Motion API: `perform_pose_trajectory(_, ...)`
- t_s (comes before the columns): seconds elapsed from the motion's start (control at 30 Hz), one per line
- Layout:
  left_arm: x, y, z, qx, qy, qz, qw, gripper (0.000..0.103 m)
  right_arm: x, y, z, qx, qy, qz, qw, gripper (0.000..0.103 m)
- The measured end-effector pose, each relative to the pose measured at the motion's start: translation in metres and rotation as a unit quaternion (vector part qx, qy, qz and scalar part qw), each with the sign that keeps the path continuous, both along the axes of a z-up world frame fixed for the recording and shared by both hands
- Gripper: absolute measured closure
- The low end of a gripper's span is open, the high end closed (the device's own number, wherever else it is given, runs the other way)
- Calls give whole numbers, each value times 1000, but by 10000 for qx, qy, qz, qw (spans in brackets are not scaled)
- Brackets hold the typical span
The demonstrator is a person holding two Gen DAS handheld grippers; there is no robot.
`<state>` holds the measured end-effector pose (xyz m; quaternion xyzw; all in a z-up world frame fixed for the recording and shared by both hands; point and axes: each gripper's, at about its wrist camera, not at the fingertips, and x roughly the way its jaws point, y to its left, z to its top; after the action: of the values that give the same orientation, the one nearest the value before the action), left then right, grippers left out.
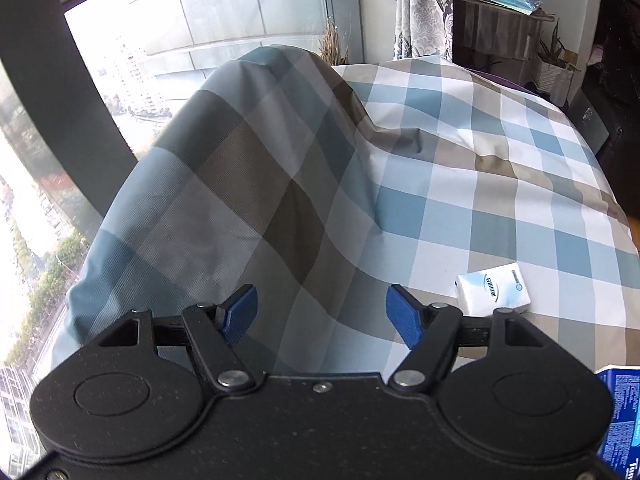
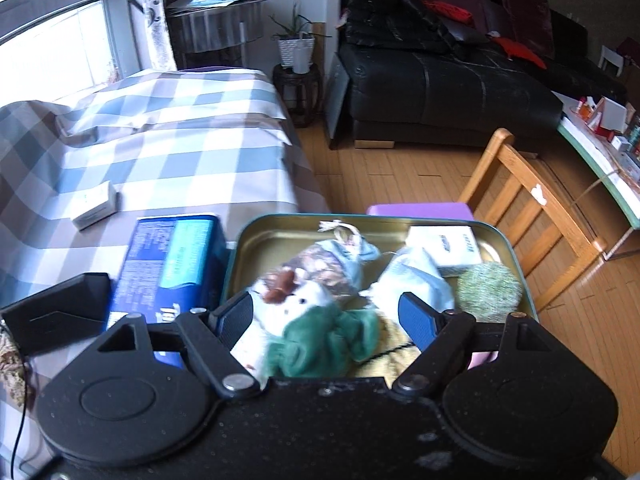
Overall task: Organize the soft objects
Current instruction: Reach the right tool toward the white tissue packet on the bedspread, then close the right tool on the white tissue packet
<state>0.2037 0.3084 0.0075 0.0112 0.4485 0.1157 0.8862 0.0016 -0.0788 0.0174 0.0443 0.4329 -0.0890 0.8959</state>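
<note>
Blue-padded fingers of the left gripper (image 1: pixel 322 314) stand wide apart in the left wrist view, with nothing between them. It is held level and pointed along the bed toward the window (image 1: pixel 224 12). Straight ahead of it, a tall hump of blue, grey and white checked bedcover (image 1: pixel 256 168) rises beside the glass. On the flat part of the cover, just past the right finger, lies a small white tissue pack with a blue logo (image 1: pixel 494 290). A blue printed tissue package (image 1: pixel 624 420) shows at the lower right edge of this view.

Next, in the right wrist view, the right gripper (image 2: pixel 326 316) is also spread wide and grips nothing. It tilts down over an open rectangular gold metal tin with a teal rim (image 2: pixel 276 226), which sits at the bed's near corner beside the wooden floor. Directly between and under the fingers lie a white plush toy with a brown patch (image 2: pixel 298 298) and a green fuzzy cloth (image 2: pixel 320 342); whether the pads touch them cannot be told. Farther in sit a patterned drawstring pouch (image 2: pixel 328 262), a pale blue cloth bundle (image 2: pixel 416 276), a green glittery ball (image 2: pixel 490 286) and a white tissue pack (image 2: pixel 444 246). Left of the tin, touching it, lies the blue package.
</note>
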Motion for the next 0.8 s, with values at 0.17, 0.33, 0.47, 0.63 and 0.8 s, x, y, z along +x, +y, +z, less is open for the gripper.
perform_pose_trajectory(0.17,14,6,-15,141,-12,-357,9993,35,9,33,12,-67,-71,290,9995,23)
perform_pose_trajectory(0.33,22,10,-25,196,-137,-752,9969,35,20,62,24,-74,-95,534,9985,23)
perform_pose_trajectory(0.47,23,9,-33,230,-263,-1071,9936,35,32,90,32,-17,-82,750,9971,23)
perform_pose_trajectory(0.63,31,9,-44,118,-226,-1232,9921,35,60,131,36,-61,-24,1112,9938,21)
perform_pose_trajectory(0.8,32,7,-48,-66,-135,-1271,9918,35,102,176,23,-37,72,1443,9895,20)
